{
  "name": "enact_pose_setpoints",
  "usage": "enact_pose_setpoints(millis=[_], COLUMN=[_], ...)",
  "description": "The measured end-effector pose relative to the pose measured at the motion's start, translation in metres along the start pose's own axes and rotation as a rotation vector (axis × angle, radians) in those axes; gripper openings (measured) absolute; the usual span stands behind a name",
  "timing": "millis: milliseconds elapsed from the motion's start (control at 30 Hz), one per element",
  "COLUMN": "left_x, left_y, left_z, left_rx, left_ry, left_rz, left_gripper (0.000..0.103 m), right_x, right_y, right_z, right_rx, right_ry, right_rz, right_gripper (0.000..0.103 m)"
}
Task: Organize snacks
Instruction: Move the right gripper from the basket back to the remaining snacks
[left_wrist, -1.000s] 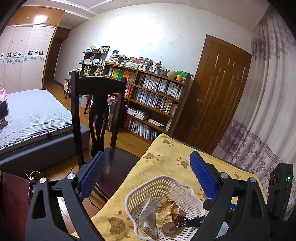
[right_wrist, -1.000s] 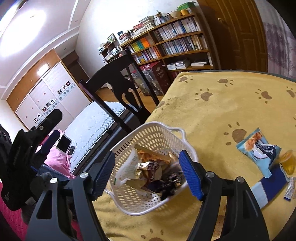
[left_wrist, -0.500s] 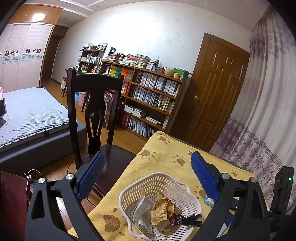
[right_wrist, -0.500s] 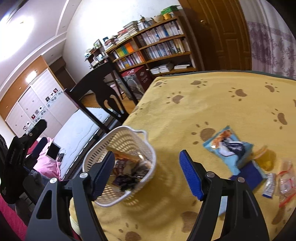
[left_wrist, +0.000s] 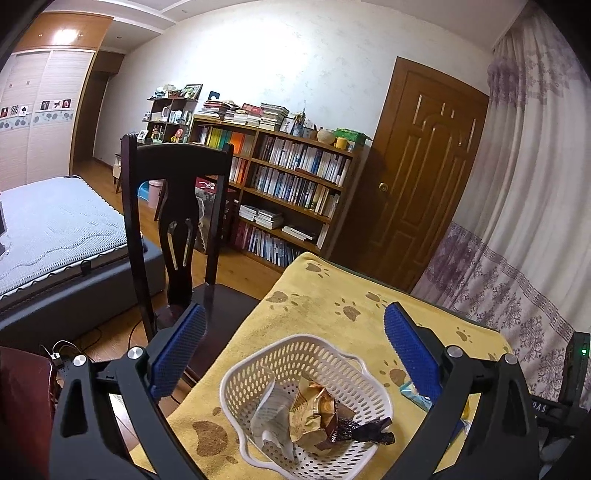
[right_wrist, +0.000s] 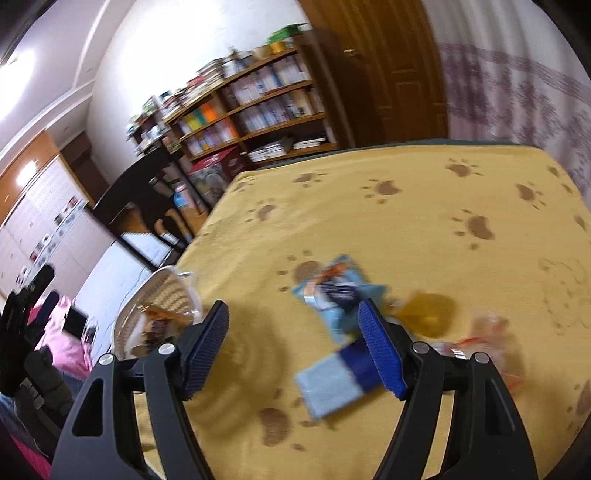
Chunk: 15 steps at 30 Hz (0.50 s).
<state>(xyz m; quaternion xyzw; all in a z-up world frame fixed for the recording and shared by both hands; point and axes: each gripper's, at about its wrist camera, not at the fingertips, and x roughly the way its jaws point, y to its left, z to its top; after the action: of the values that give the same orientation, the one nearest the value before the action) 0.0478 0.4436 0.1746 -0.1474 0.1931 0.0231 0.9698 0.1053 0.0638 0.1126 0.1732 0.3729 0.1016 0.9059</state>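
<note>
basket: white plastic basket (left_wrist: 306, 402) with holes, upright near the worktop's left edge
in basket: white wrapper (left_wrist: 273, 417), crumpled gold wrapper (left_wrist: 314, 410), dark wrapper (left_wrist: 365, 432)
loose snacks: light blue bag (right_wrist: 332, 295), blue-and-pale packet (right_wrist: 336, 380), yellow piece (right_wrist: 424, 314), blurred clear wrappers (right_wrist: 487, 332), lying flat on the yellow cloth, well apart from the basket

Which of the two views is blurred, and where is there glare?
Right wrist view: smeared by motion, so the snack packets and white basket look soft. Left wrist view: sharp, the basket is crisp; bright glare on the white wall; fisheye bends the door.
</note>
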Motion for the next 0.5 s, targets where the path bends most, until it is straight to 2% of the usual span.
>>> enact_pose_setpoints(millis=[200,500], left_x=[0.008,0.013], left_y=[-0.008,-0.02], left_z=[-0.004,-0.012], left_rx=[0.018,0.042], left_ry=[0.024,0.046], left_rz=[-0.008,-0.017], left_gripper=[0.099,0.1], right_x=[-0.017,-0.023], right_y=[-0.049,-0.092], right_z=[-0.002,-0.013], right_rx=[0.07,0.058], right_ry=[-0.023,-0.028], right_rz=[-0.061,-0.192], right_gripper=[0.073,0.077])
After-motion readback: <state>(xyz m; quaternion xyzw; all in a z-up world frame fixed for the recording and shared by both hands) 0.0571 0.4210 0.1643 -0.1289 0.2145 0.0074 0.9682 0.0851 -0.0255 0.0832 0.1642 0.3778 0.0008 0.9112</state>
